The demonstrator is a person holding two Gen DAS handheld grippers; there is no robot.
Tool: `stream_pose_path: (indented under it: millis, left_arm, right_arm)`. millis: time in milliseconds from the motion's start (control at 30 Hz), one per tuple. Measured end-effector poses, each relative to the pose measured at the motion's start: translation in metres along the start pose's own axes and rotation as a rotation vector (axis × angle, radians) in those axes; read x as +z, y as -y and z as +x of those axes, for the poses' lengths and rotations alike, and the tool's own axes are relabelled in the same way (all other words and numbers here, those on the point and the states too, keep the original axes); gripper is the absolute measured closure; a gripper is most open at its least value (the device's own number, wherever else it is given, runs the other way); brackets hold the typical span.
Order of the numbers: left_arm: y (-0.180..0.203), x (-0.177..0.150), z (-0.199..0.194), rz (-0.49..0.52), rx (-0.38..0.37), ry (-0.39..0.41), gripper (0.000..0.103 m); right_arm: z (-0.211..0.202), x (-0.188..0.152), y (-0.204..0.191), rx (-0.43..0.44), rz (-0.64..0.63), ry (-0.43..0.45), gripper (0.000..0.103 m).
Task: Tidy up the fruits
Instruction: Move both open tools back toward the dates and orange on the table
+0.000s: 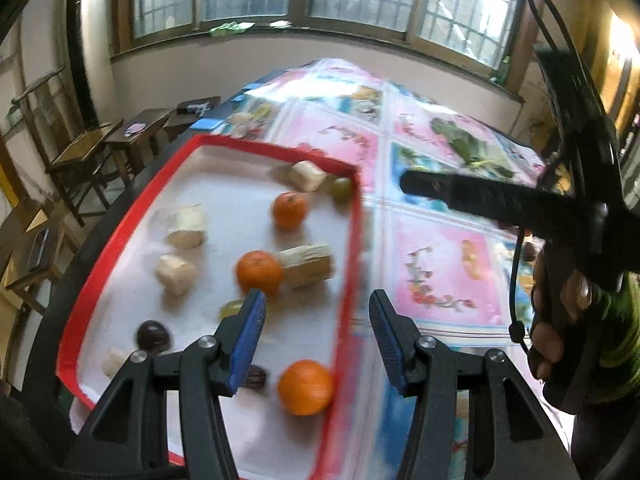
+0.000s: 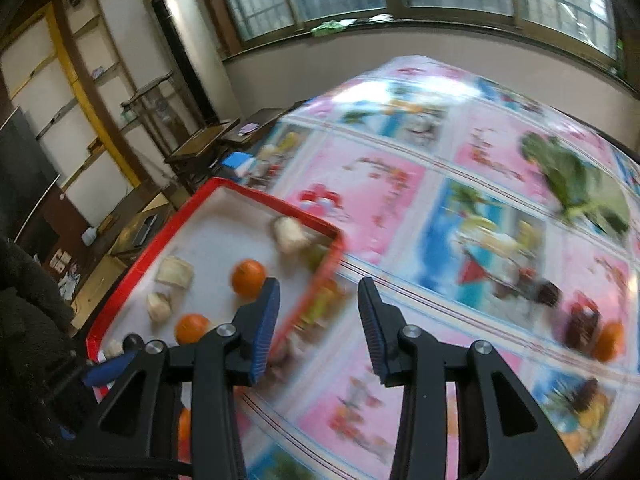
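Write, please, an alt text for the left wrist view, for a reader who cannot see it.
The open left gripper hangs over a red-rimmed white tray holding three round orange tangerines, pale cut chunks, green grapes and dark round fruits. The tray sits on a pink and blue picture-printed tablecloth; the black right gripper reaches in from the right.

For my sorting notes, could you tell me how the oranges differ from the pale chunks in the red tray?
The oranges are round and bright orange; the pale chunks are blocky, cut-looking and cream-white. Three oranges show in the left wrist view, against at least five chunks. Both lie loose on the red tray, untouched by the open left gripper.
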State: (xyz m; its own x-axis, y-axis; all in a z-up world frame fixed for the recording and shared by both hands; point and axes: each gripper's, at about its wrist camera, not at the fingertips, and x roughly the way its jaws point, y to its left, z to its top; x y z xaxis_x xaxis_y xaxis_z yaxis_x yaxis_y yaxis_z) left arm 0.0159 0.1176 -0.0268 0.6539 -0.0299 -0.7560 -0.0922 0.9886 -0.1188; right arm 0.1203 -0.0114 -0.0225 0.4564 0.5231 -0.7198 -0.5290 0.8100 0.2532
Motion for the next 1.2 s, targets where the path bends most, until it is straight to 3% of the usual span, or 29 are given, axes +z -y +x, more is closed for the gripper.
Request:
stream_pose_path:
  millis: [633, 800, 1133, 1200]
  left_arm:
    - [0.104, 0.009, 0.009, 0.138, -0.141, -0.011, 0.049]
    - [0.123, 0.017, 0.023, 0.154, -0.159, -0.025, 0.049]
    - [0.143, 0.039, 0.056, 0.149, -0.183, -0.063, 0.049]
    - [0.148, 0.043, 0.062, 0.150, -0.191, -0.073, 0.049]
  right_arm:
    - [-0.091, -0.068, 0.126, -0.203, 0.168, 0.040, 0.061]
    - [-0.090, -0.082, 0.149, -0.252, 0.184, 0.015, 0.061]
    - [-0.056, -0.077, 0.167, -0.294, 0.160, -0.049, 0.061]
    - [-0.053, -0.077, 0.169, -0.309, 0.150, -0.046, 0.068]
